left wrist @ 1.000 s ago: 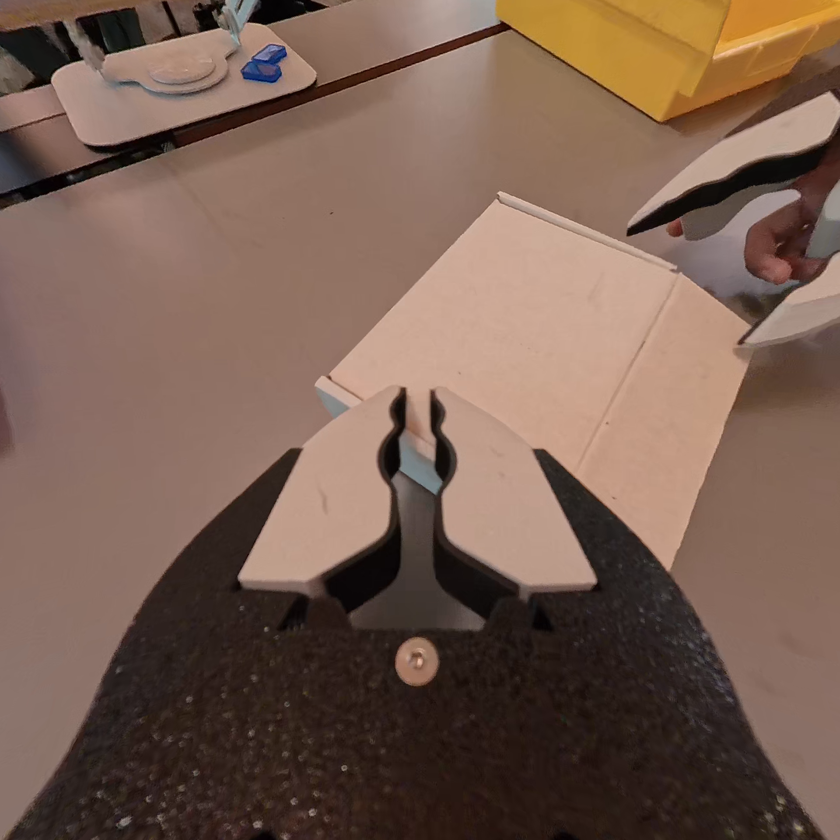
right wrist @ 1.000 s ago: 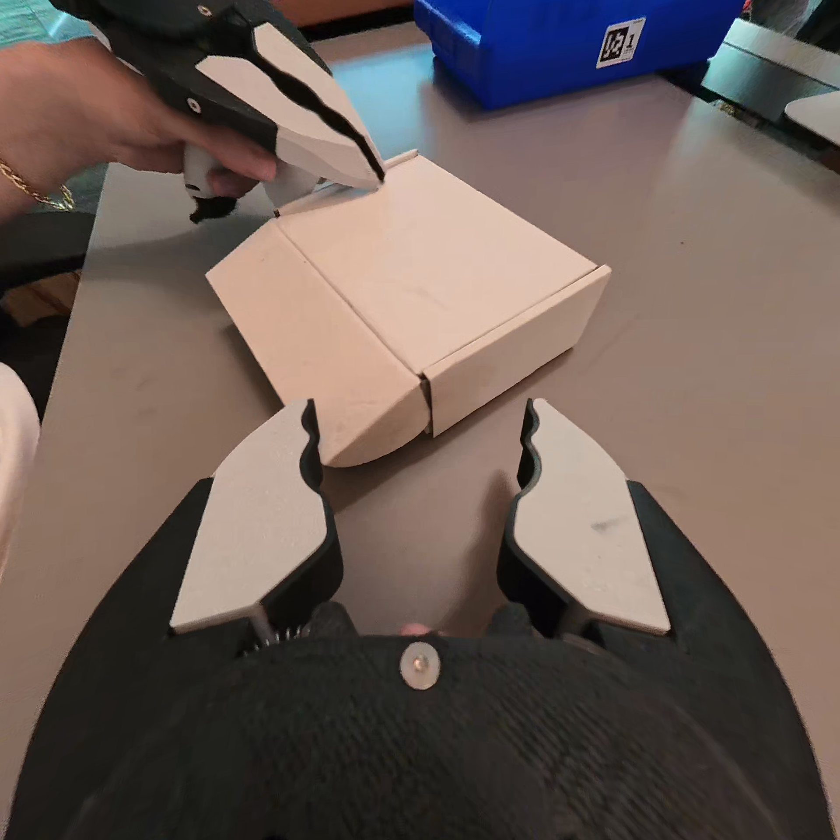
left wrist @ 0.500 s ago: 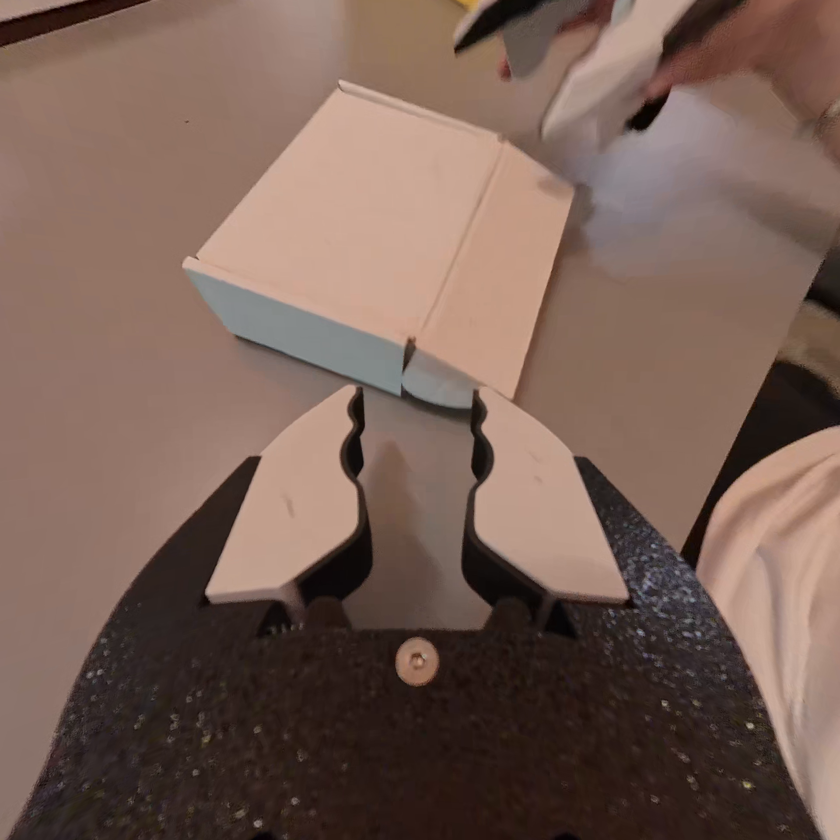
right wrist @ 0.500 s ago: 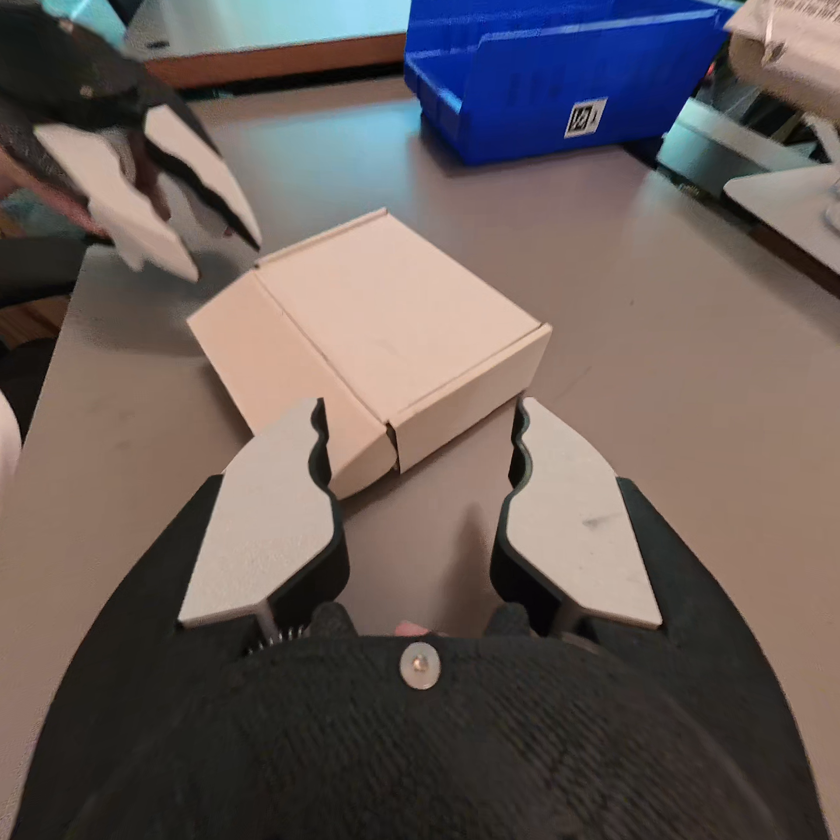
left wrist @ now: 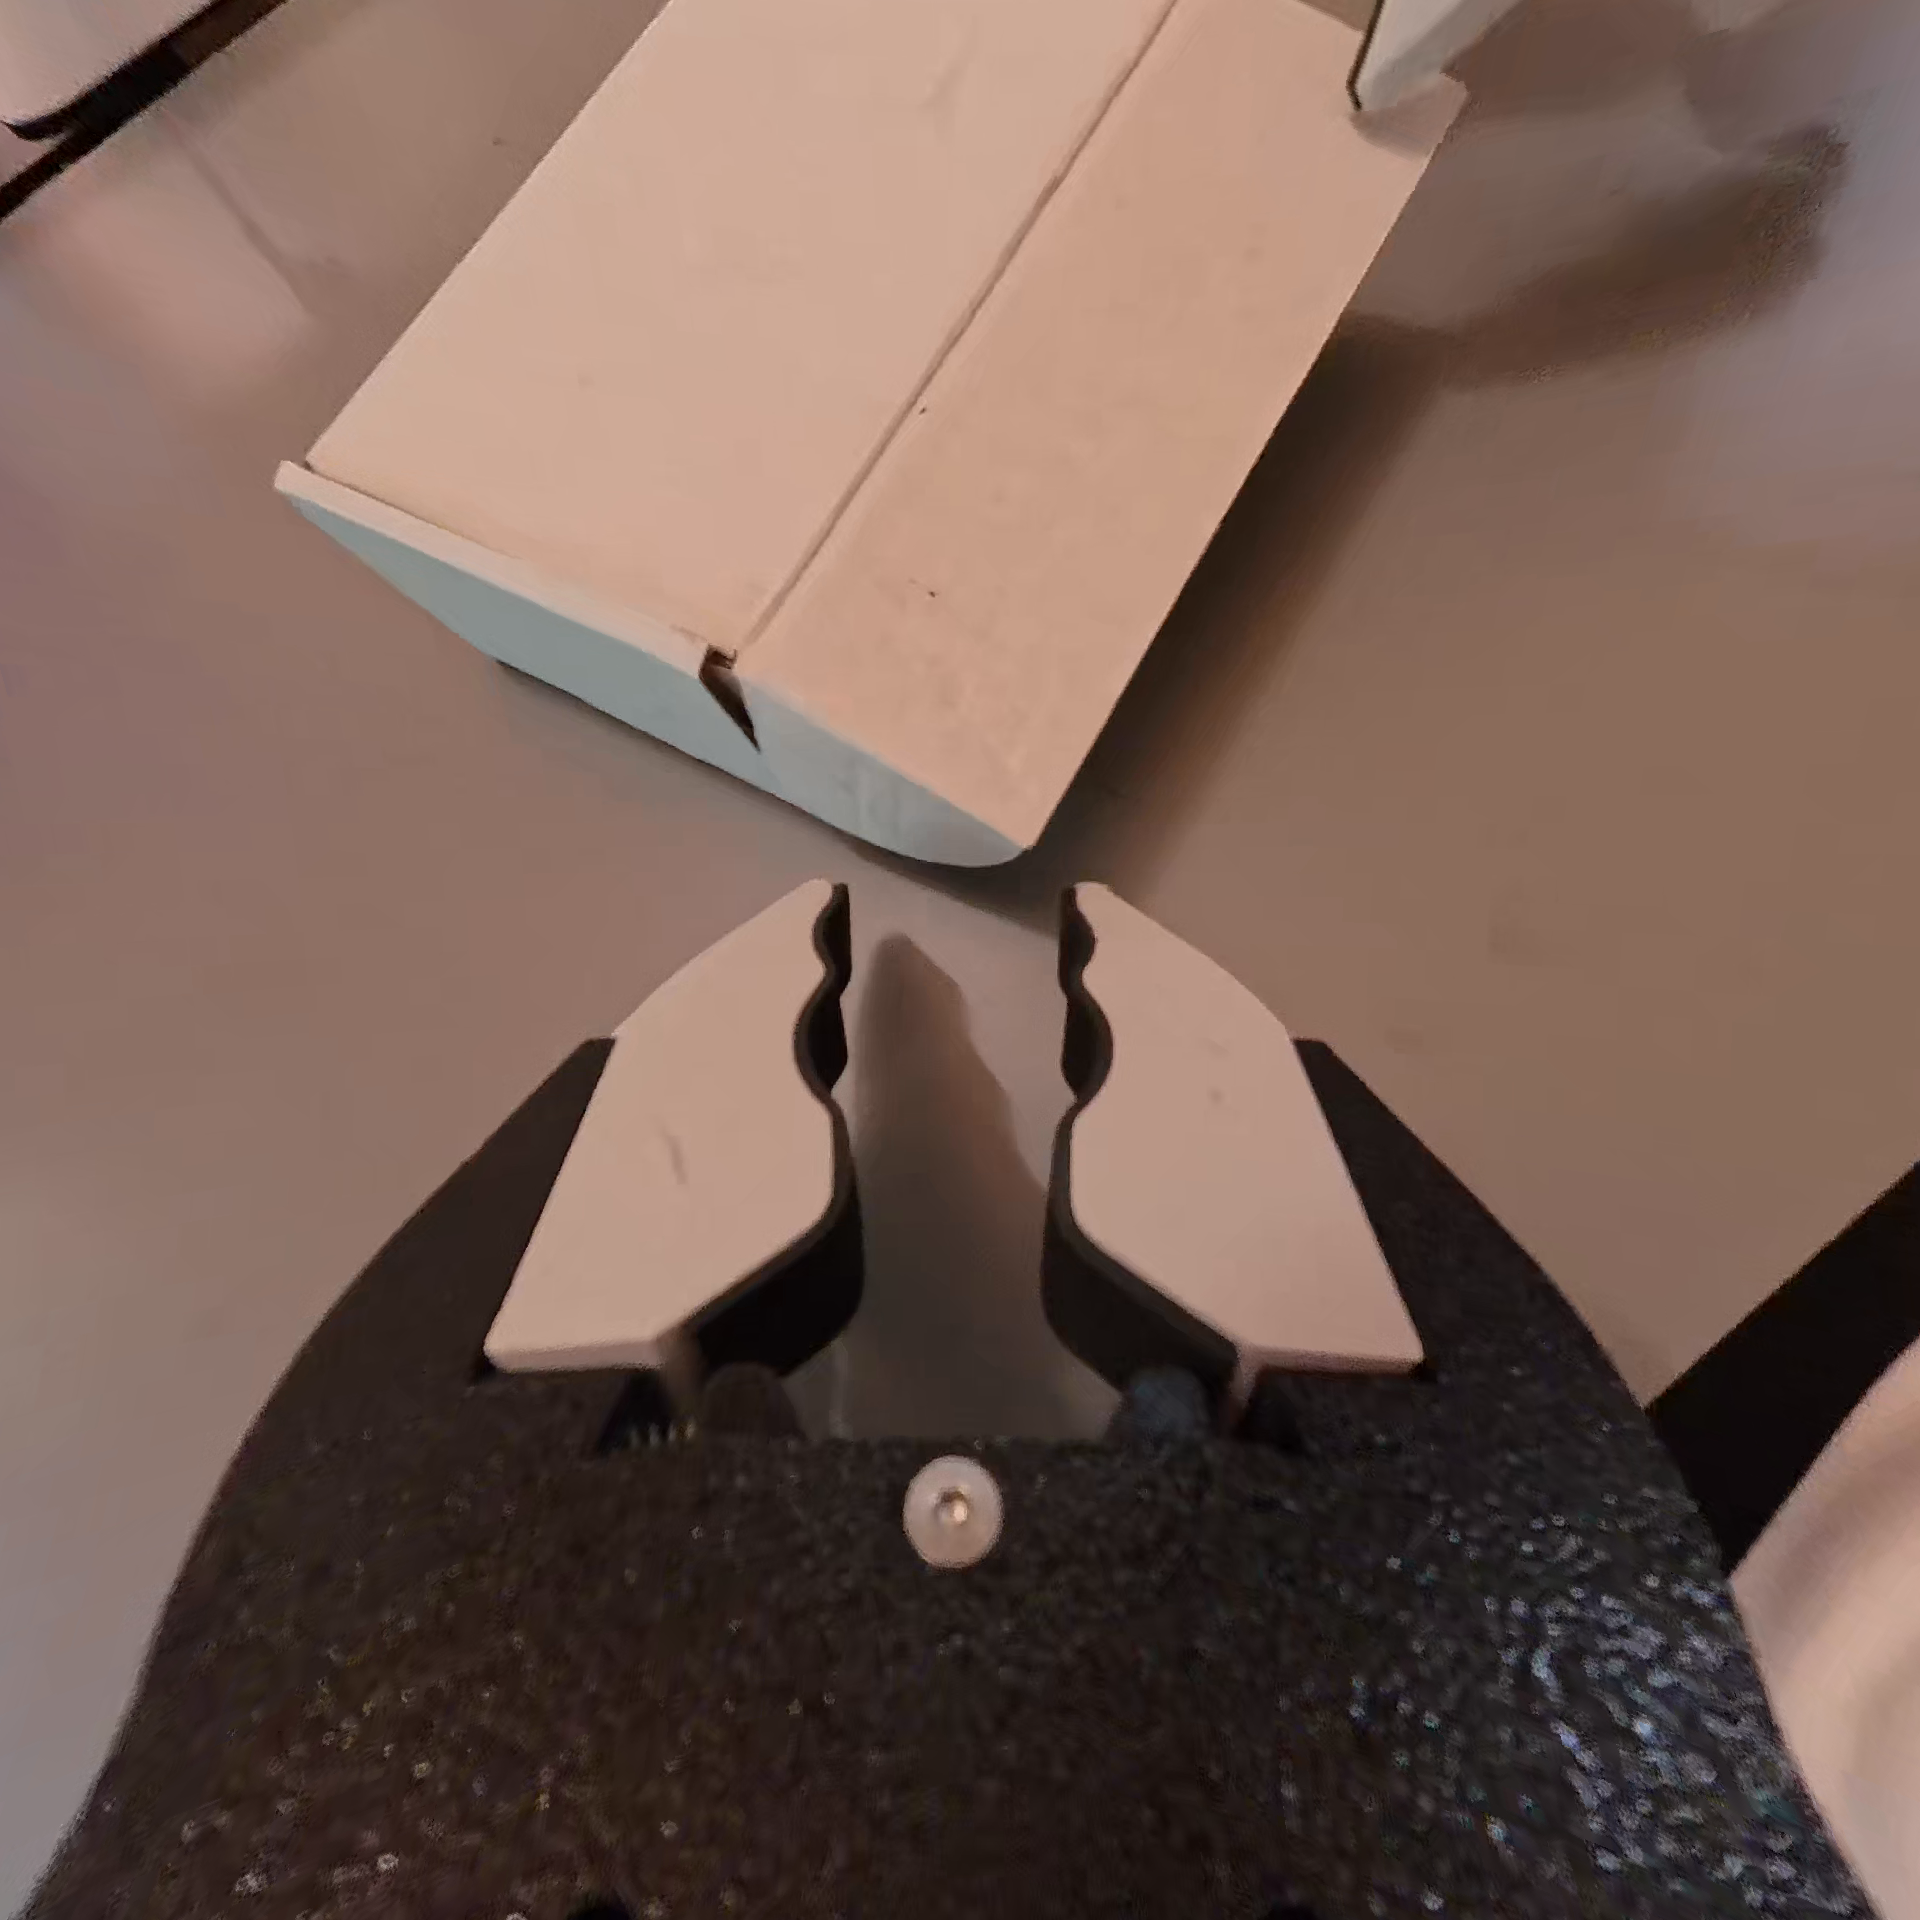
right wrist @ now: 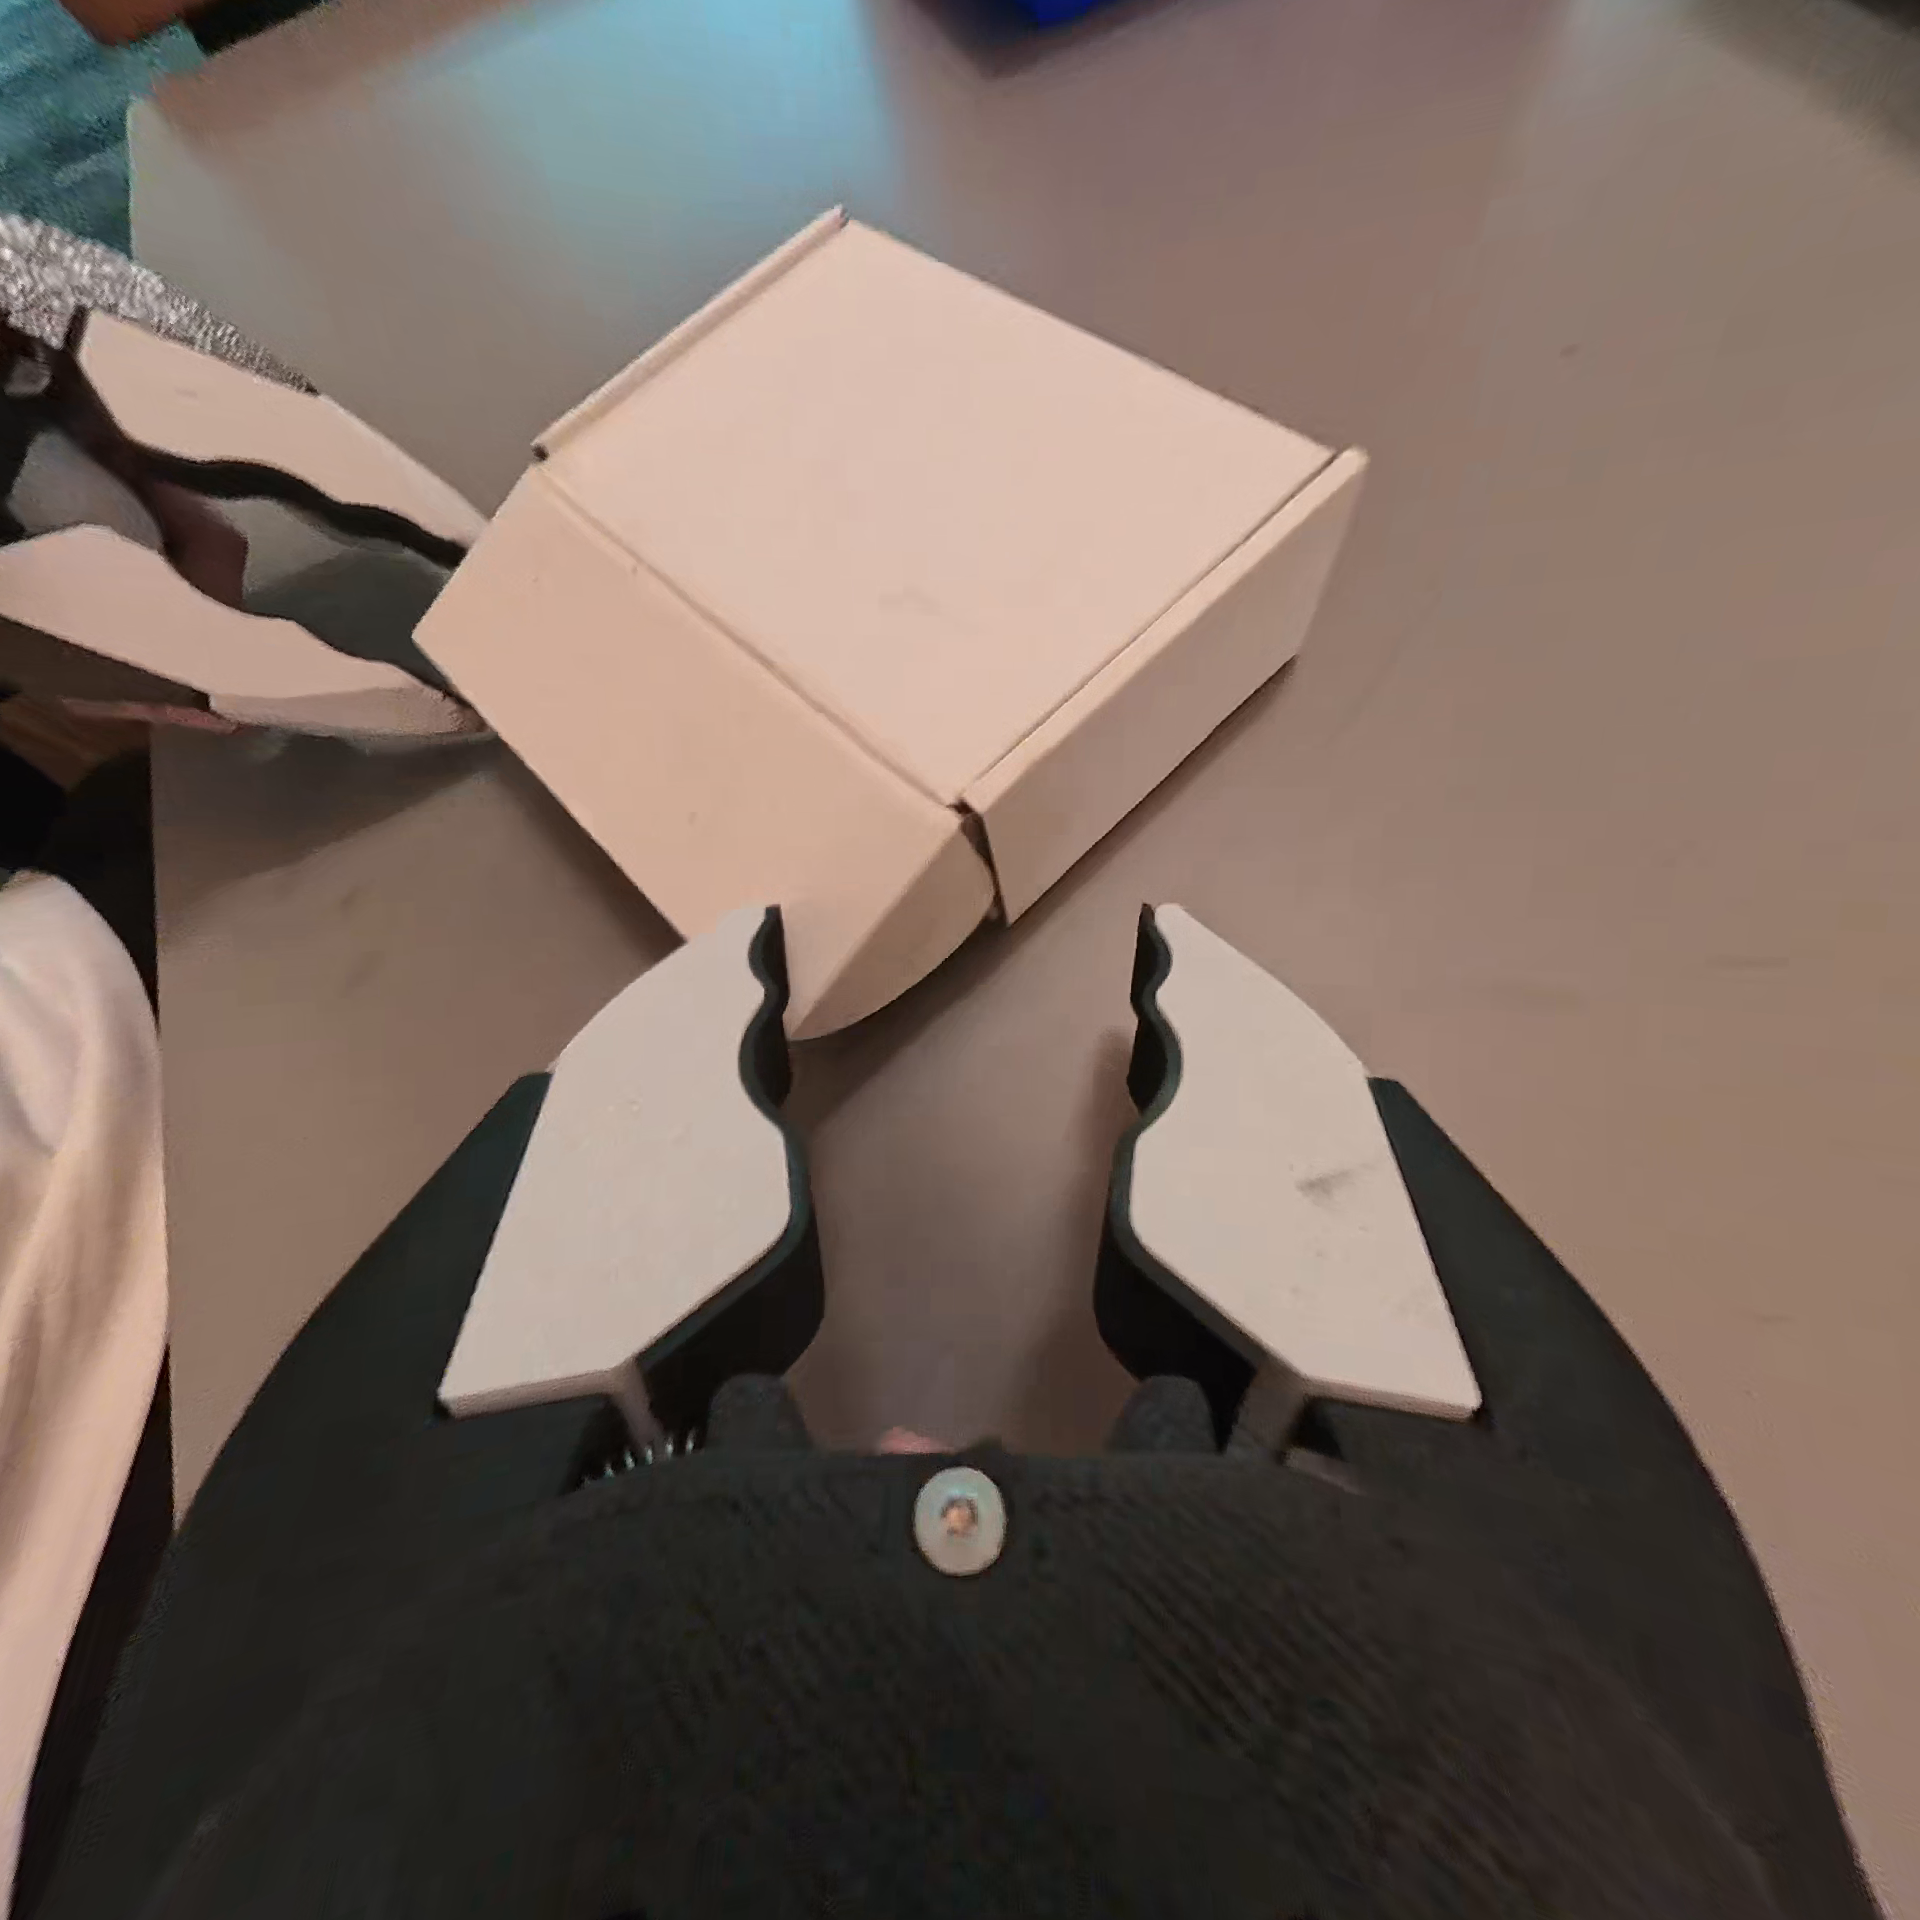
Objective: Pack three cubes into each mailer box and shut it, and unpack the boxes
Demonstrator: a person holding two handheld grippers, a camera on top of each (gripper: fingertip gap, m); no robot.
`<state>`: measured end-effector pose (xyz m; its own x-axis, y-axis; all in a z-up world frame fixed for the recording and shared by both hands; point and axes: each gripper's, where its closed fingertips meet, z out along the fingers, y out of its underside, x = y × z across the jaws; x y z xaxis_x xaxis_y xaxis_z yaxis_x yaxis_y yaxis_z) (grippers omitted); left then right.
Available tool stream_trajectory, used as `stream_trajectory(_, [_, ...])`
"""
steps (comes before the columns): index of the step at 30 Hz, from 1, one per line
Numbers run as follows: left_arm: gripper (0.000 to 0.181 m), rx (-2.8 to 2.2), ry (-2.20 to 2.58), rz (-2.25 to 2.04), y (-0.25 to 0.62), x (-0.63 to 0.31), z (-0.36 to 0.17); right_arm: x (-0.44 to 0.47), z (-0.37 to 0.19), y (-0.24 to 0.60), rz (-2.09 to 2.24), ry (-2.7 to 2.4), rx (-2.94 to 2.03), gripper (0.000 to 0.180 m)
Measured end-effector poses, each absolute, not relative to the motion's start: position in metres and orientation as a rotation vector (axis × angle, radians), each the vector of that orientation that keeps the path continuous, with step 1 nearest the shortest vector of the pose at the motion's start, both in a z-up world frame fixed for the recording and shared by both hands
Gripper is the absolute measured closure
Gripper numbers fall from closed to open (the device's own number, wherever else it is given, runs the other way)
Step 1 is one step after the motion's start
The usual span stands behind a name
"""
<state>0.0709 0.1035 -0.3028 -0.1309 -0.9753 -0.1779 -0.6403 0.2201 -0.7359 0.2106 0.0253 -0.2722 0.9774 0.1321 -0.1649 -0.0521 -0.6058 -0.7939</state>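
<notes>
The pale cardboard mailer box (right wrist: 914, 582), lid down and front flap slanting untucked, sits mid-table (right wrist: 1558, 831) at twelve o'clock of the spread, empty right gripper (right wrist: 961, 920); the left gripper (left wrist: 954, 899), likewise spread, nears its nine o'clock corner.

We cannot see inside the closed mailer box (right wrist: 914, 582). The right gripper (left wrist: 1397, 52) is cropped by our left view's top edge.

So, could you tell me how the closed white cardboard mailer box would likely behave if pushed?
The white cardboard mailer box sits flat and low, so it would probably slide rather than tip. Its front flap splays outward untucked, so it might flex or lift if caught.
</notes>
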Motion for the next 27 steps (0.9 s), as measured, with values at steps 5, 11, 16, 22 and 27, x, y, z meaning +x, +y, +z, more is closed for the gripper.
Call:
stream_trajectory(5, [0.149,-1.533,1.83,-0.655,0.107,0.078,-0.304,0.208,-0.274,0.03,0.279,-0.106,-2.197,0.116])
stream_trajectory(11, [0.156,-1.569,1.837,-0.709,0.107,0.081,-0.305,0.2,-0.274,0.042,0.382,-0.218,-2.131,0.122])
stream_trajectory(16, [0.158,-1.633,1.822,-0.764,0.111,0.082,-0.306,0.198,-0.273,0.045,0.407,-0.212,-2.087,0.127])
stream_trajectory(22, [0.159,-1.669,1.818,-0.793,0.114,0.084,-0.307,0.198,-0.273,0.045,0.414,-0.202,-2.081,0.128])
stream_trajectory(27, [0.162,-1.697,1.826,-0.822,0.115,0.088,-0.308,0.201,-0.273,0.048,0.404,-0.193,-2.09,0.128])
